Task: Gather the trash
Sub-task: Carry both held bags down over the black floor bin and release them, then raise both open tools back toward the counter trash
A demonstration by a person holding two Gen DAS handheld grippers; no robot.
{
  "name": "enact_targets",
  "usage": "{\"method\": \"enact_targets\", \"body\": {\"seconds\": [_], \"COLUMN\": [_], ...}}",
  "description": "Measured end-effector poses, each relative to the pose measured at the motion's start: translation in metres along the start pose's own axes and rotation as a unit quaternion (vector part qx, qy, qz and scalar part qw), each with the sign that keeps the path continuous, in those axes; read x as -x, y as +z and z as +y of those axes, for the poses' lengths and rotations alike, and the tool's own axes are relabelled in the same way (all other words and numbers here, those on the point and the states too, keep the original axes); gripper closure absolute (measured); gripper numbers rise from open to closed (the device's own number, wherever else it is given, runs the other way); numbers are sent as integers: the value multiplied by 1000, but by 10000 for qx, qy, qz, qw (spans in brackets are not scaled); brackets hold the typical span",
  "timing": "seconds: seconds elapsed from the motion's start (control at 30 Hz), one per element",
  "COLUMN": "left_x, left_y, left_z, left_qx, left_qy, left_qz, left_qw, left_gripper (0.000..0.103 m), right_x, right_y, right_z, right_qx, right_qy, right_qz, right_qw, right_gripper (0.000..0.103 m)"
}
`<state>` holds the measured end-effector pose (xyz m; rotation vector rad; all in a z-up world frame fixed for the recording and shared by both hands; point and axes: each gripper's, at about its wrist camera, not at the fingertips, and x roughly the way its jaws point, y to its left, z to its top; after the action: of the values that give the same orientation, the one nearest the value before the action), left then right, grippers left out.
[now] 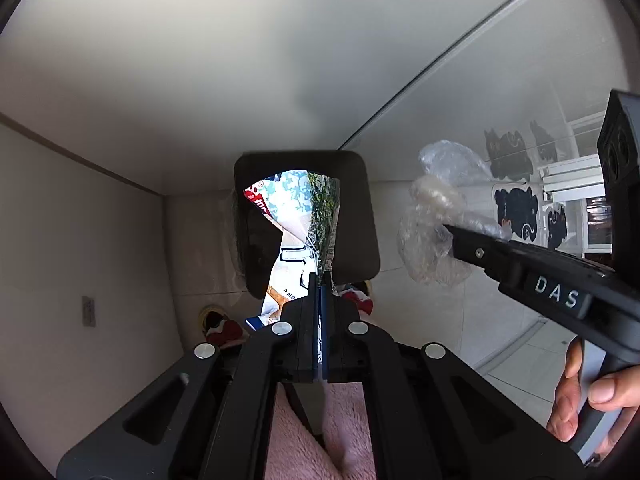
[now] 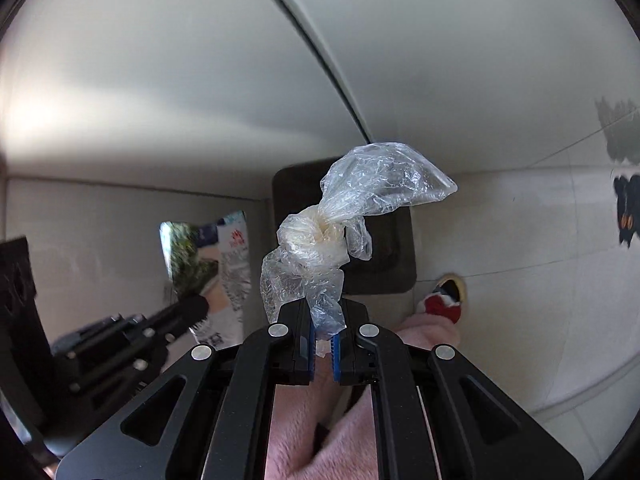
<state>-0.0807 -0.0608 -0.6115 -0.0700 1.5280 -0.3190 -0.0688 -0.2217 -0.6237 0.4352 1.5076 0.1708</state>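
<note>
Both grippers pointing steeply down over a dark square bin (image 1: 360, 220) on pale floor tiles (image 1: 496, 352), set against a white wall (image 1: 160, 80).

Left gripper (image 1: 320, 280): jaws pressed fully together, pinching the lower edge of a printed snack wrapper (image 1: 296, 216). Wrapper fanning out ahead of the tips, white with red lettering and a green leafy picture, hanging directly over the bin's mouth. Seen from the right wrist too, wrapper (image 2: 224, 264) out to the left of the bin (image 2: 400, 248), with the left gripper (image 2: 200, 304) clamped on its edge.

Right gripper (image 2: 322, 320): jaws nearly together, blue pads (image 2: 306, 344) squeezing the tail of a clear plastic bag (image 2: 340, 232). Bag crumpled and knotted in the middle, whitish at the knot, ballooning out at the far end, hanging in front of the bin's near rim. From the left wrist, same bag (image 1: 440, 216) gripped at the tip of the right gripper (image 1: 452, 232), to the right of the bin and apart from the wrapper. Hand (image 1: 588, 396) wrapped round that gripper's handle at the lower right.

Pink fleece trousers (image 2: 312, 432) below the jaws in both views. Red slippers (image 2: 444, 296) on the tiles beside the bin. Dark cat-shaped stickers (image 1: 516, 208) on a glass panel far right.
</note>
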Motion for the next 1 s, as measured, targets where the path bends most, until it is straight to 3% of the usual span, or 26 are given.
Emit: {"method": "enact_targets", "body": {"seconds": [0.37,0.4,0.43,0.47,0.5,0.57,0.6,0.67,0.77,1.0], "left_x": [-27,-26,-24,-23,-22,-21,-19,-12,2,58], "left_y": [23,24,23,24,24,26,26,26,27,18], "left_z": [2,2,8,9,9,11,11,10,8,4], "left_qx": [-11,-9,-10,9,33,58,65,47,11,-126], "left_qy": [16,8,8,0,-15,-27,-13,35,86,100], "left_qz": [104,90,67,50,50,18,-13,-99,-158,-399], "left_qw": [9999,10000,10000,10000,10000,10000,10000,9999,9998,9991], "left_gripper": [101,100,99,93,90,78,65,49,35,16], "right_x": [-22,-20,-23,-25,-25,-21,-22,-15,-1,62], "right_y": [21,22,27,32,34,37,39,41,42,31], "right_z": [7,8,7,3,5,6,8,10,13,15], "right_qx": [-72,-71,-67,-67,-68,-44,-28,-17,-20,173], "right_qy": [-173,-190,-189,-203,-201,-277,-342,-415,-472,-610], "right_qz": [115,109,97,84,67,9,-26,-76,-137,-425], "right_qw": [9998,9997,9998,9997,9998,9996,9994,9991,9988,9971], "right_gripper": [92,90,80,71,53,51,51,41,32,5]}}
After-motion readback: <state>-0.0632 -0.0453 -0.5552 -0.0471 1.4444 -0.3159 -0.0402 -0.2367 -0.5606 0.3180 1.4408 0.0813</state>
